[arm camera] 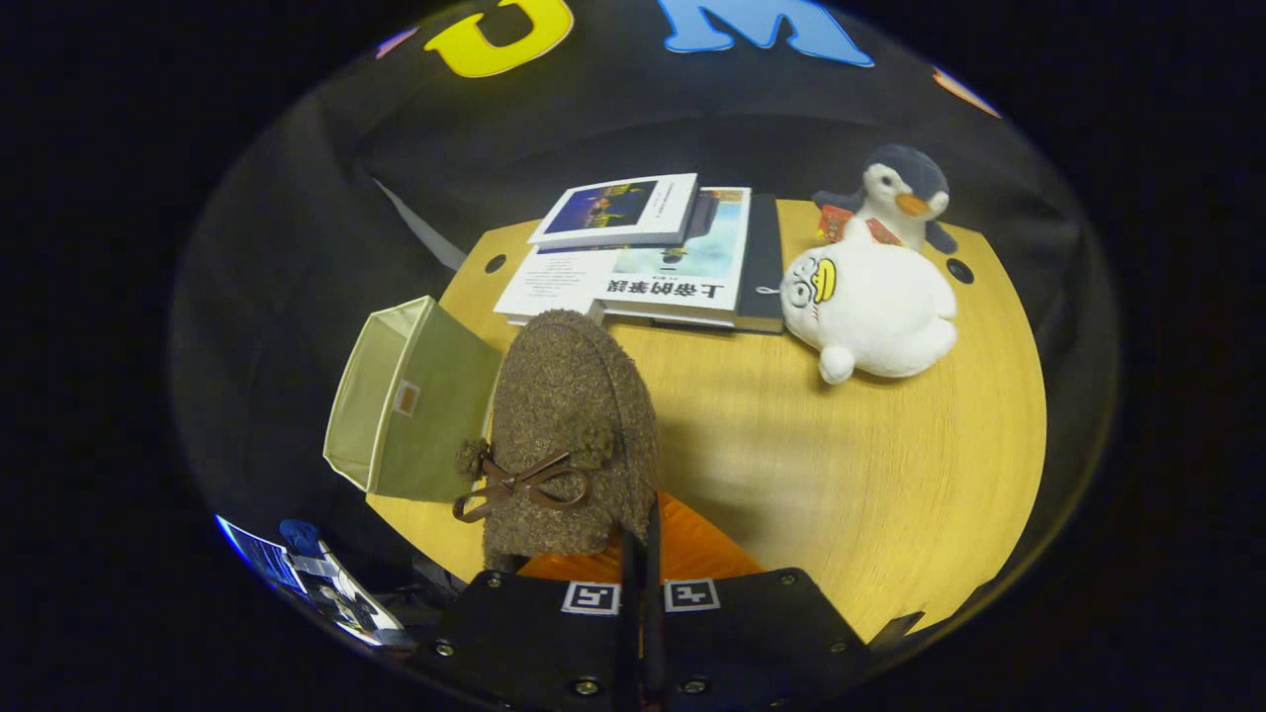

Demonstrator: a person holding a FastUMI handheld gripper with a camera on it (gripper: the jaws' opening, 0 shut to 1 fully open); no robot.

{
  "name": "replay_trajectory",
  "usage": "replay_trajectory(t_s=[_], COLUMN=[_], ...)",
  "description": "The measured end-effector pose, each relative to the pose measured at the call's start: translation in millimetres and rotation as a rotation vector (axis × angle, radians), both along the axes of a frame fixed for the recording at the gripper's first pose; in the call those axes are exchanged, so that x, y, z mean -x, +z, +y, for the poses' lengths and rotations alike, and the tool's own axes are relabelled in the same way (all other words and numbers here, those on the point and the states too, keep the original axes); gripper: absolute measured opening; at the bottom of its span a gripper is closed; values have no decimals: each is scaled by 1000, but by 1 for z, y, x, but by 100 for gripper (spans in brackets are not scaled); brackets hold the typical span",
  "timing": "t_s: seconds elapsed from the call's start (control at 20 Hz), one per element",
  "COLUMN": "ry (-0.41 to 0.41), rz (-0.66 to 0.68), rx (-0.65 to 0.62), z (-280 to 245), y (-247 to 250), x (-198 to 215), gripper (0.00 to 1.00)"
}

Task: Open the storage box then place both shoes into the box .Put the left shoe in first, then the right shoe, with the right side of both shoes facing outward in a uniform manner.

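Observation:
A brown fuzzy shoe (569,425) with a small brown bow hangs in the air, toe pointing away from me, over the wooden table (890,465). My gripper (641,554) is shut on the shoe's rear rim, fingers nearly together, with the shoe's orange lining showing just ahead of them. To the left of the shoe stands the olive-green fabric storage box (410,400), tipped on its side at the table's left edge, with its opening turned to the left.
Beyond the shoe lies a stack of books (643,257). To their right sit a white plush toy (870,307) and a penguin plush (900,198). The table's right half is bare wood. Some clutter (316,583) lies below the table's near-left edge.

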State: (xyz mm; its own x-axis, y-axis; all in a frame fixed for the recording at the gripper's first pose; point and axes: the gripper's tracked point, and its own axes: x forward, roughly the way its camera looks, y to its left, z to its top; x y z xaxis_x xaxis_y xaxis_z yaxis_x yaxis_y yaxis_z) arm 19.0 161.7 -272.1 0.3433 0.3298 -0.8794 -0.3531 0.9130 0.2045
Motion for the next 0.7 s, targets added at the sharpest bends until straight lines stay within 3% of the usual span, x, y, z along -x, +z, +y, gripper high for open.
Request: replay_trajectory(t_s=[0.2,0.5,0.7], ry=[94,212,274], rz=[-44,15,-7], rx=[38,-56,-56], z=[50,161,219], y=[12,23,30], x=[3,19,13], gripper=[2,2,2])
